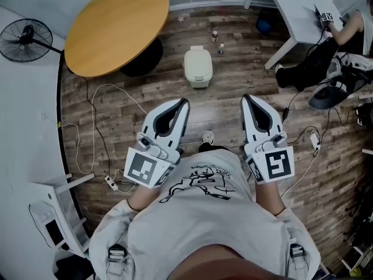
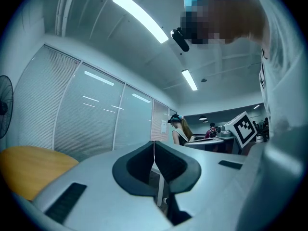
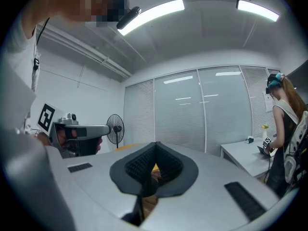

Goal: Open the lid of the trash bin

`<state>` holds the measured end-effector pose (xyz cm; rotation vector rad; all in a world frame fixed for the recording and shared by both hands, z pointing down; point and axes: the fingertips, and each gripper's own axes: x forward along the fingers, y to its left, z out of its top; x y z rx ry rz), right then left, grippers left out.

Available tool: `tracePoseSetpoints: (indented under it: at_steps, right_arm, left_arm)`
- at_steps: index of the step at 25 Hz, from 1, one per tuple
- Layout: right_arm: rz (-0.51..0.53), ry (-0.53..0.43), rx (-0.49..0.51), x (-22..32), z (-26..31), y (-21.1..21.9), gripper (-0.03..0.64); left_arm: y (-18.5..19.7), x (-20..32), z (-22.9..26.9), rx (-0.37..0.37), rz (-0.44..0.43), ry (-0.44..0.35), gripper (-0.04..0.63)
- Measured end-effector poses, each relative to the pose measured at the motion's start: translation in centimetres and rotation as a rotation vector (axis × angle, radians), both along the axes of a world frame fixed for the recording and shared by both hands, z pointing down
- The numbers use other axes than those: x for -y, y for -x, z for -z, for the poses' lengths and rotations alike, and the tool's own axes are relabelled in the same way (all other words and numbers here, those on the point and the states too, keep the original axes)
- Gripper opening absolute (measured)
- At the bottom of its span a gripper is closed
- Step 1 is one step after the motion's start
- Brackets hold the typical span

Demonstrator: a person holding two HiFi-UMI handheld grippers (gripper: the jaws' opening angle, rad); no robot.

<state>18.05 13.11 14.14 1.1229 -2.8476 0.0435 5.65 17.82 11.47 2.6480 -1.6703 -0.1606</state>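
Note:
A small cream trash bin with its lid down stands on the wooden floor ahead of me in the head view. My left gripper and right gripper are held level at chest height, side by side, well short of the bin. Both have their jaws pressed together with nothing between them. In the left gripper view the left gripper points at a glass wall; in the right gripper view the right gripper points the same way. Neither gripper view shows the bin.
A round wooden table stands left of the bin, a floor fan beyond it. Two small bottles sit behind the bin. Cables and a power strip trail at left. A person works at a white desk at right.

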Motion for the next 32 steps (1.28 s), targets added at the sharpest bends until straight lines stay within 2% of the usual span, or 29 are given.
tracePoseSetpoints:
  at_steps: [14, 25, 32]
  right_arm:
    - [0.034, 0.026, -0.001, 6.3, -0.8, -0.6, 0.006]
    - [0.006, 0.036, -0.002, 9.6, -1.9, 1.0, 0.006]
    - [-0.001, 0.036, -0.010, 13.0, -1.9, 3.5, 0.006]
  left_arm:
    - [-0.1, 6.1, -0.8, 0.001, 0.055, 0.018, 0.021]
    - [1.7, 9.8, -2.0, -0.007, 0.033, 0.027, 0.021]
    - [4.1, 13.4, -2.1, -0.014, 0.021, 0.024, 0.021]
